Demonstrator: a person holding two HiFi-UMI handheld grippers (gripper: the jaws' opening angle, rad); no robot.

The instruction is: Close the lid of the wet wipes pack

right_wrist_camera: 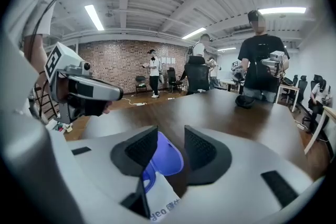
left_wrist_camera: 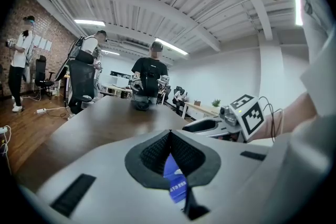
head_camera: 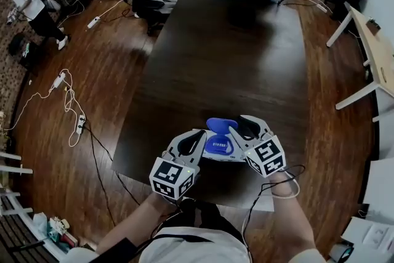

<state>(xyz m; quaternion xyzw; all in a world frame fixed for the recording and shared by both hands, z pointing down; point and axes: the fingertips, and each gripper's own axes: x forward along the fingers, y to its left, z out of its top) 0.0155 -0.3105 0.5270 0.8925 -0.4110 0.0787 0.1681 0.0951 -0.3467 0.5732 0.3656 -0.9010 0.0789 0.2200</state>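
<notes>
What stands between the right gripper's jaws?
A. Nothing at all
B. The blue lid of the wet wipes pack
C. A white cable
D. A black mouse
B: in the right gripper view the raised blue lid of the wet wipes pack sits between the parted jaws of the right gripper.

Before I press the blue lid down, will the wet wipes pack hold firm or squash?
Likely squashes slightly: the wet wipes pack looks like soft film. Its lid looks rigid, standing open, so should hinge down cleanly. The left gripper, shut on the pack, probably stops sliding.
</notes>
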